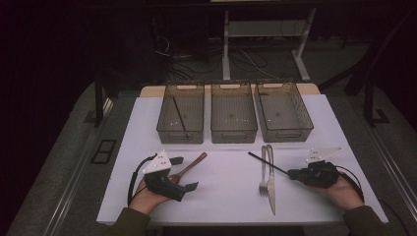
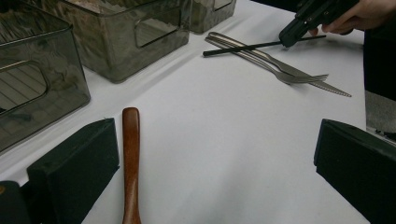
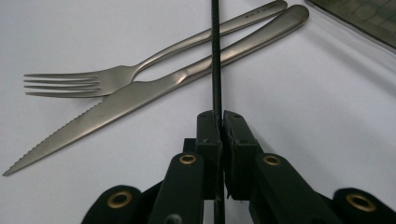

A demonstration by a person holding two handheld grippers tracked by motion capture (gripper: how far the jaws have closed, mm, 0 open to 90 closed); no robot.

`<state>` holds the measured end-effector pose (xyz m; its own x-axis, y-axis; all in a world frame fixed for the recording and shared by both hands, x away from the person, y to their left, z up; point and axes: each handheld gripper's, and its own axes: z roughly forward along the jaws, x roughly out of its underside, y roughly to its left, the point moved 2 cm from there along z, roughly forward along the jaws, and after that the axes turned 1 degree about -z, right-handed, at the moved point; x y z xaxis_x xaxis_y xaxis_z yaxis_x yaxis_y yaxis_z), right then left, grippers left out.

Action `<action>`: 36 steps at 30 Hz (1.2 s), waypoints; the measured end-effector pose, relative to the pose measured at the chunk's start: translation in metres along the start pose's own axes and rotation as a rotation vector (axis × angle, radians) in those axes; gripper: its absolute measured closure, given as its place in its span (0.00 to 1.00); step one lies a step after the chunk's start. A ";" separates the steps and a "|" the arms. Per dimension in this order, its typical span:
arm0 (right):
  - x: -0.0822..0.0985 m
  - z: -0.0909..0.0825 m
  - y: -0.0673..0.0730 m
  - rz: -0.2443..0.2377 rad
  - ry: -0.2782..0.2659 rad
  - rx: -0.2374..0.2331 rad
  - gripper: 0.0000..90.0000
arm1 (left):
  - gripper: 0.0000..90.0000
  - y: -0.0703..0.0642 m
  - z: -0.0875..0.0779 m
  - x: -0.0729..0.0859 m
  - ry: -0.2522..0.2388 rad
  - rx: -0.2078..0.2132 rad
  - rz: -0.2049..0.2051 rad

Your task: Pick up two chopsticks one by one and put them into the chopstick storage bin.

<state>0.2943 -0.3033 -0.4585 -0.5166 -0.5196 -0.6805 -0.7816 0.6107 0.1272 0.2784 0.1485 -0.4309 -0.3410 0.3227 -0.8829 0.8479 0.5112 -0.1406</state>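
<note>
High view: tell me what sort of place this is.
Probably a lab or recording workspace, not a kitchen. A white table stands on a dark floor with loose cables and a desk frame behind; three identical bins are lined up, and handheld grippers work the cutlery.

Three smoky see-through bins stand in a row at the desk's (image 1: 147,123) twelve o'clock side: the left bin (image 1: 180,114) holds a thin black stick (image 1: 179,114), with the middle bin (image 1: 233,114) and the right bin (image 1: 284,113) beside it. Toward four o'clock of the middle bin, a fork (image 1: 263,172) and a knife (image 1: 271,179) lie side by side.
</note>
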 end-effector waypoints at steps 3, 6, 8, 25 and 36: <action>-0.001 -0.002 -0.001 0.001 -0.010 -0.001 0.94 | 0.00 0.000 0.000 0.000 0.000 0.001 0.001; -0.002 -0.004 -0.001 0.002 -0.022 -0.005 0.94 | 0.00 0.000 0.000 0.000 0.001 0.001 0.004; -0.003 -0.006 -0.001 0.005 -0.033 -0.008 0.94 | 0.00 0.000 0.000 0.000 0.003 0.001 0.006; -0.020 -0.022 0.000 0.035 -0.112 -0.027 0.94 | 0.00 0.000 0.001 0.000 0.013 0.004 0.013; -0.041 -0.023 -0.001 0.042 -0.141 -0.017 0.94 | 0.00 0.000 0.003 0.000 0.011 0.014 0.020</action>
<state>0.3080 -0.2967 -0.4140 -0.4956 -0.4040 -0.7689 -0.7667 0.6194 0.1687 0.2796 0.1464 -0.4321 -0.3284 0.3413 -0.8807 0.8599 0.4938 -0.1293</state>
